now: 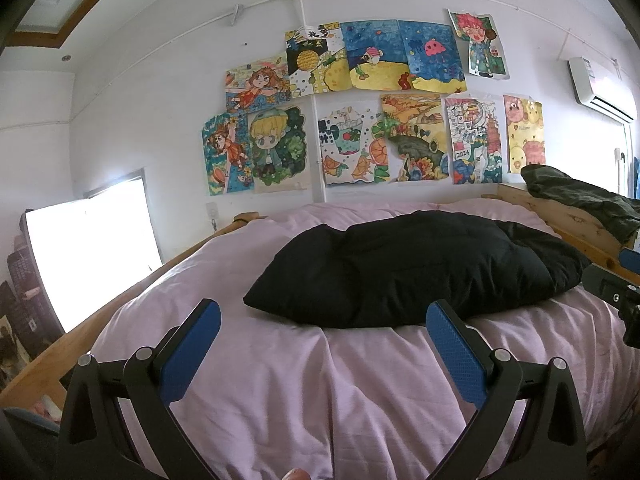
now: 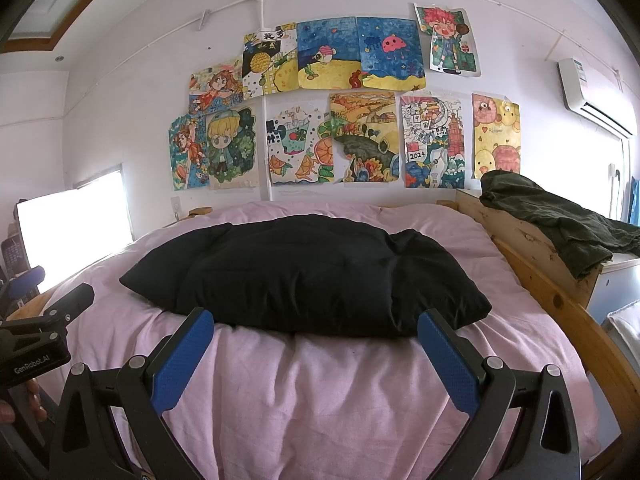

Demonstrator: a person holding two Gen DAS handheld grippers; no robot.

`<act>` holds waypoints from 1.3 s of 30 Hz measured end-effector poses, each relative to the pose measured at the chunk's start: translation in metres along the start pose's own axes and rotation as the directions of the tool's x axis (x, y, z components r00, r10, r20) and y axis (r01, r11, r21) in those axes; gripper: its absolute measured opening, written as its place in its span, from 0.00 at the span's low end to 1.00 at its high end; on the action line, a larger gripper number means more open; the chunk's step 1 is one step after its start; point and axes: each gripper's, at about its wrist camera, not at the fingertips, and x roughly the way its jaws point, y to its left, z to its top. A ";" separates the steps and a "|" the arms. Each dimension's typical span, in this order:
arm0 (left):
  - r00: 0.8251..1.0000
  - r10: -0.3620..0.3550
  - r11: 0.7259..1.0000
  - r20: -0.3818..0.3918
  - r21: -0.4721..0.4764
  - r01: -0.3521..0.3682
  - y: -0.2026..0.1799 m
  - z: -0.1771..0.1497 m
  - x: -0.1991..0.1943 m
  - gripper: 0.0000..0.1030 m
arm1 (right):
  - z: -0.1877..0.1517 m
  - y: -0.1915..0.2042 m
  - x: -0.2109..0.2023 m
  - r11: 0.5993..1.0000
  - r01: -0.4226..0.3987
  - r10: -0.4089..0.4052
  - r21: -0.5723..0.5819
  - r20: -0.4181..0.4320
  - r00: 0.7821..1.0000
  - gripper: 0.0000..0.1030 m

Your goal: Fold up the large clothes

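Black garment (image 1: 404,268) lies bunched in a puffy heap on the pink duvet (image 1: 300,392), at 12 o'clock from both grippers and apart from their tips. Left gripper (image 1: 324,316) hovers over the duvet with its blue pads (image 1: 190,354) spread wide, holding nothing. Right gripper (image 2: 316,322) is likewise wide open and empty, its pads (image 2: 448,364) just short of the garment's near edge. At 2 o'clock a dark green cloth (image 2: 560,220), possibly another garment, drapes over the wooden bed frame (image 2: 532,256). Drawings (image 2: 340,108) cover the wall at 12 o'clock.
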 end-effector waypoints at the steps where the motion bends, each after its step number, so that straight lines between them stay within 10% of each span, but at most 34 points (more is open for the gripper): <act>1: 1.000 0.000 1.000 0.000 0.000 0.000 0.000 0.000 0.000 0.98 | 0.000 0.000 0.000 1.000 0.000 0.000 0.000 0.000 1.000 1.00; 39: 1.000 0.003 1.000 -0.004 0.009 -0.003 0.011 -0.001 0.001 0.98 | 0.000 0.000 0.000 1.000 0.001 -0.001 0.002 0.000 1.000 1.00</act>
